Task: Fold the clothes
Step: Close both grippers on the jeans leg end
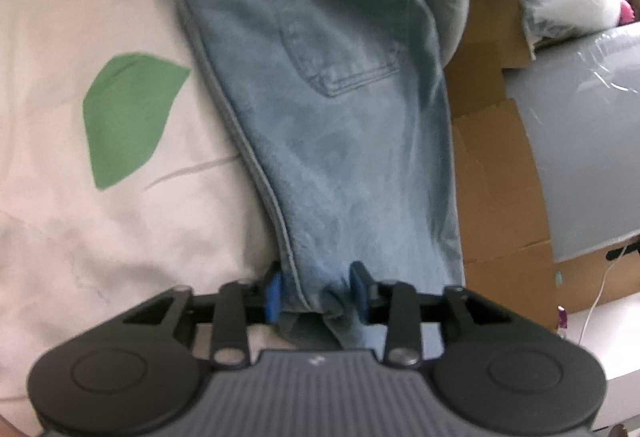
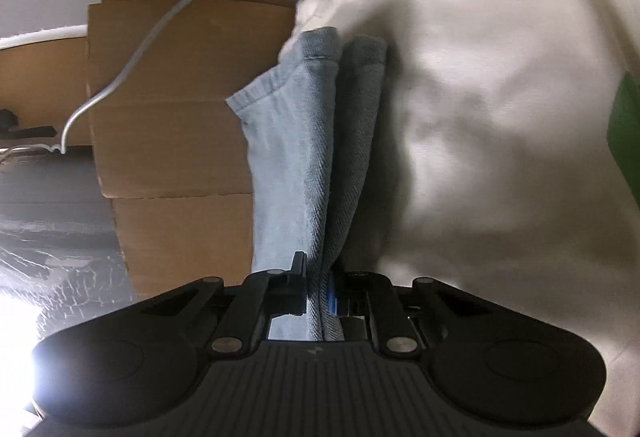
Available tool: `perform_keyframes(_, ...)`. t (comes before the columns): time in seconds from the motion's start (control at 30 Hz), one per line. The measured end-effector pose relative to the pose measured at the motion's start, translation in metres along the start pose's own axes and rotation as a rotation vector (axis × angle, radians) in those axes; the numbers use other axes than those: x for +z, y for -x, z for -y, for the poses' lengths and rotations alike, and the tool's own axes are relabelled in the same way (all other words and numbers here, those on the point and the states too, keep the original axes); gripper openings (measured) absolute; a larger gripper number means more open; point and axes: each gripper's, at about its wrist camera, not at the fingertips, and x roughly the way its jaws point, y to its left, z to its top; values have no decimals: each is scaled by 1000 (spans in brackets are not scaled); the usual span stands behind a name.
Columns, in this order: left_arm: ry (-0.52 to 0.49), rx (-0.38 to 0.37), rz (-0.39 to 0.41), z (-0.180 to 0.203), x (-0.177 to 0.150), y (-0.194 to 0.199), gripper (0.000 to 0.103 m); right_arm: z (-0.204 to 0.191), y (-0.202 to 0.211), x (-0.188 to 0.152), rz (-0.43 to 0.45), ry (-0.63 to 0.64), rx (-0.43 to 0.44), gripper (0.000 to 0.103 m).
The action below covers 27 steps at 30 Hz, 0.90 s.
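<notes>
Presently, a pair of light blue jeans point(image 1: 328, 109) lies lengthwise along the edge of a bed covered by a cream sheet point(image 1: 80, 17) with a green leaf print point(image 1: 128, 117). Left wrist view: the left hand-held gripper point(image 1: 318, 295) has bunched denim between its blue pads point(image 1: 273, 293), the fabric gathered and pressed from both sides; it is gripping the jeans at their near end. From there the garment runs away from the gripper, back pocket point(image 1: 340, 57) facing up. Right wrist view: the right hand-held gripper point(image 2: 318, 291) is closed tight on a doubled fold of the same denim point(image 2: 312, 157); the two hemmed leg ends point(image 2: 340, 49) sit straight ahead of its fingers, side by side, touching the sheet. Cardboard boxes point(image 2: 176, 97) stand just beside the bed edge, and a white cable point(image 2: 132, 61) hangs in front of them
</notes>
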Motion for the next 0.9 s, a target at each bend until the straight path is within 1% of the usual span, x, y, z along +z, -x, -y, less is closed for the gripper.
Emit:
perform_keyframes(0.07,-11,7,-1,-1,-2,-3,46,5,3,-1,-1,0,-10,13)
perform_keyframes(0.13,-27,15,1,-1,-4,-5,48,11,6,2,4,8,-21,13)
perform_keyframes(0.2,-43,7,7,0,-7,-6,56,21,13,7,11,6,-14,14)
perform_keyframes(0.23,-48,1,9,0,-8,-5,58,21,13,9,15,7,-12,14)
perform_keyframes(0.3,-50,-13,9,0,-8,-7,65,20,10,11,21,19,-12,14)
perform_keyframes(0.4,-37,-29,10,1,-7,-8,73,17,5,15,28,33,-10,15)
perform_keyframes(0.43,-33,-29,11,2,-7,-8,73,18,5,16,34,29,-9,16)
perform_keyframes(0.63,7,-30,23,3,-6,-13,74,18,-2,19,64,37,2,16)
perform_keyframes(0.7,16,-48,26,4,-5,-15,82,18,-3,21,66,34,2,16)
perform_keyframes(0.77,27,-60,31,5,-5,-17,84,15,-4,22,65,40,-4,16)
perform_keyframes(0.83,37,-54,34,6,-5,-16,82,10,-6,23,65,45,-11,16)
perform_keyframes(0.87,47,-46,36,6,-4,-18,69,9,-6,22,67,40,-13,15)
perform_keyframes(0.9,66,-34,22,4,-4,-20,43,7,-6,22,68,34,-15,13)
